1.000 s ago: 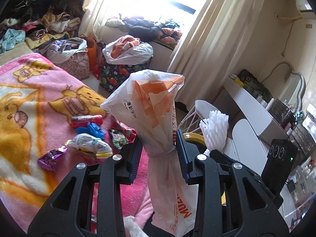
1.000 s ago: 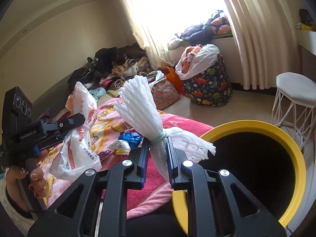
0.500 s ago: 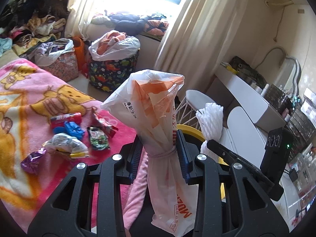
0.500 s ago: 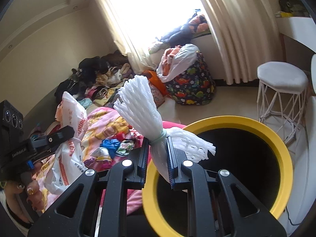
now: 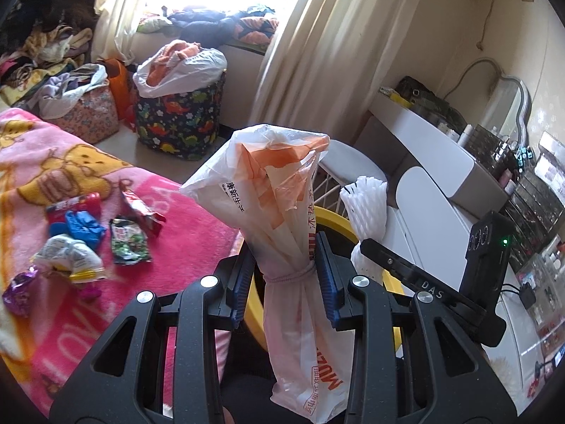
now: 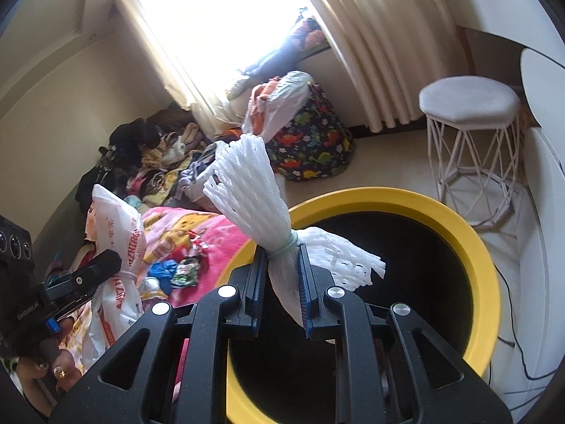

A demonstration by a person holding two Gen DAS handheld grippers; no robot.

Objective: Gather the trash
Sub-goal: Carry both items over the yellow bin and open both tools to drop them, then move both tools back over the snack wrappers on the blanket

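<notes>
Left gripper [image 5: 285, 272] pinching plastic bag [image 5: 272, 190], right gripper [image 6: 281, 277] pinching foam net [image 6: 247, 180], bin [image 6: 473, 247] bottom unseen

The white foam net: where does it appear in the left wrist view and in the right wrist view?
Left wrist: white foam net right of centre, behind the plastic bag.
Right wrist: centre, clamped in the right gripper.
Shared landmark: yellow bin, also the dinosaur-print basket.

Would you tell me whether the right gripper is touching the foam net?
Touching: the right wrist view shows the right gripper clamped on the foam net.
</notes>
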